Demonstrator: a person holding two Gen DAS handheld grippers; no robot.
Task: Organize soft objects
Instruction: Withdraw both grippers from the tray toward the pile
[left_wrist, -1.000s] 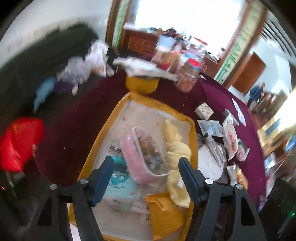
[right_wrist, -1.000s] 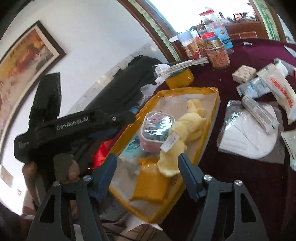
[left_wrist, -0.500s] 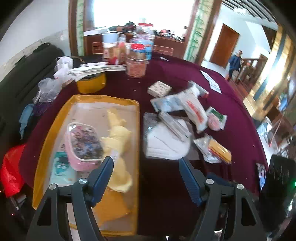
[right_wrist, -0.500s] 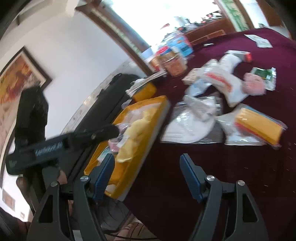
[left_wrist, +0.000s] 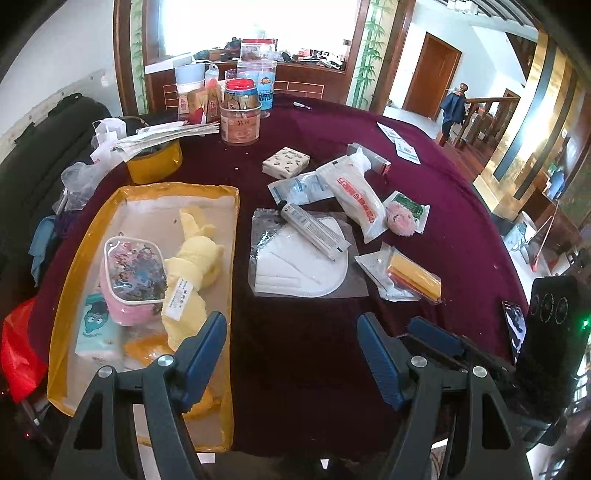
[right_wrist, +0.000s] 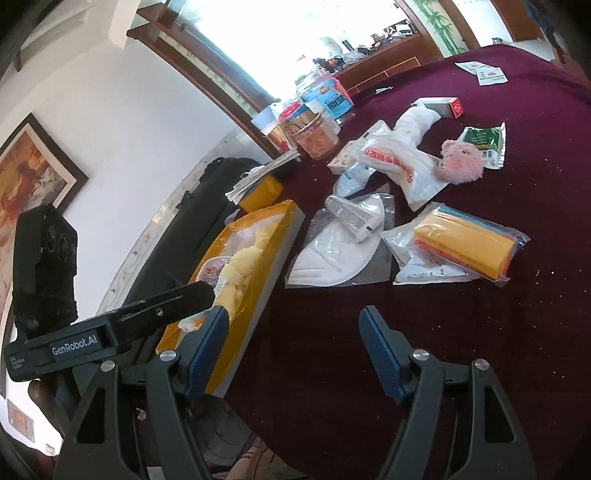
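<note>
left wrist view: the left claw (left_wrist: 291, 354) is wide open and holds nothing, hanging over the near edge of the surface (left_wrist: 303, 347).
tray: the yellow tray (left_wrist: 229, 221) sits at the surface's left edge, already carrying the yellow towel (left_wrist: 192, 258), a pink pouch (left_wrist: 129, 273) and a tissue pack (left_wrist: 94, 325), so I guess that's the drop-off spot.
leftovers: the face masks (left_wrist: 299, 266), yellow cloth pack (left_wrist: 413, 273) and pink fluffy thing (left_wrist: 399, 223) lie loose mid-surface, well apart from the tray.
right wrist view: the right claw (right_wrist: 293, 350) is gaping and empty too, aimed between the tray (right_wrist: 273, 258) and the masks (right_wrist: 332, 258).
my guess: both are lining up for the next soft item.
</note>
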